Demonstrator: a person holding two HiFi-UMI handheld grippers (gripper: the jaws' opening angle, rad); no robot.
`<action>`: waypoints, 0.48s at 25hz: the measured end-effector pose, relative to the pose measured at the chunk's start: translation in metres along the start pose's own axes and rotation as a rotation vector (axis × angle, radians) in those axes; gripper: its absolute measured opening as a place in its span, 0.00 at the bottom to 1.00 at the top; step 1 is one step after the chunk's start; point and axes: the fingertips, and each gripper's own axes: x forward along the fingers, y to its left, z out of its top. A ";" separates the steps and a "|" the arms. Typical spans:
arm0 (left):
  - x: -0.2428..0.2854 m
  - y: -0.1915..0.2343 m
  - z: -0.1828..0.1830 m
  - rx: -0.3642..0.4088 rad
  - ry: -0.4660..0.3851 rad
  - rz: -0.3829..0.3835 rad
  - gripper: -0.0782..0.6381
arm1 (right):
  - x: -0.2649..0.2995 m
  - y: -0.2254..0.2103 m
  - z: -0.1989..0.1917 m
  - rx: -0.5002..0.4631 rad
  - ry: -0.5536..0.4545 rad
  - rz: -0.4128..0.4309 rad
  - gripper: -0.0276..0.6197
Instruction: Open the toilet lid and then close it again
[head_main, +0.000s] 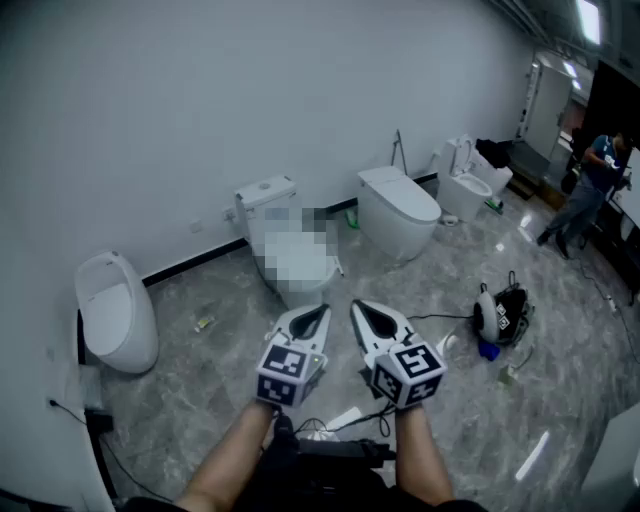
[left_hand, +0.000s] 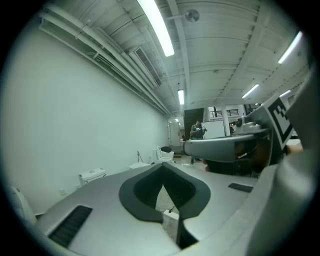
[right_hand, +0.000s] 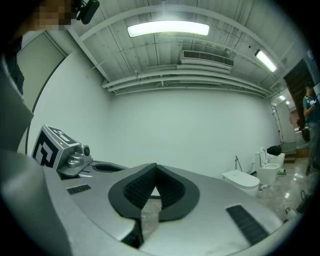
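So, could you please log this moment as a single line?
stage: pre-contact | left gripper: shut, empty | right gripper: shut, empty | toilet: ahead, untouched

No legible writing

No word, number, brand or sign can be read in any view. The only printed marks are black-and-white square code patterns on the left marker cube (head_main: 290, 372) and the right marker cube (head_main: 411, 372), near six o'clock in the head view. They carry no letters.
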 end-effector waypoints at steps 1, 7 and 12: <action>0.000 0.000 0.001 0.000 -0.001 -0.001 0.12 | 0.000 -0.001 0.000 -0.001 0.001 0.000 0.06; 0.001 0.002 -0.001 0.000 0.000 0.000 0.12 | 0.003 -0.001 -0.005 0.018 0.005 -0.001 0.06; 0.002 0.005 -0.002 0.002 0.007 0.004 0.12 | 0.004 -0.004 -0.005 0.025 0.007 -0.007 0.06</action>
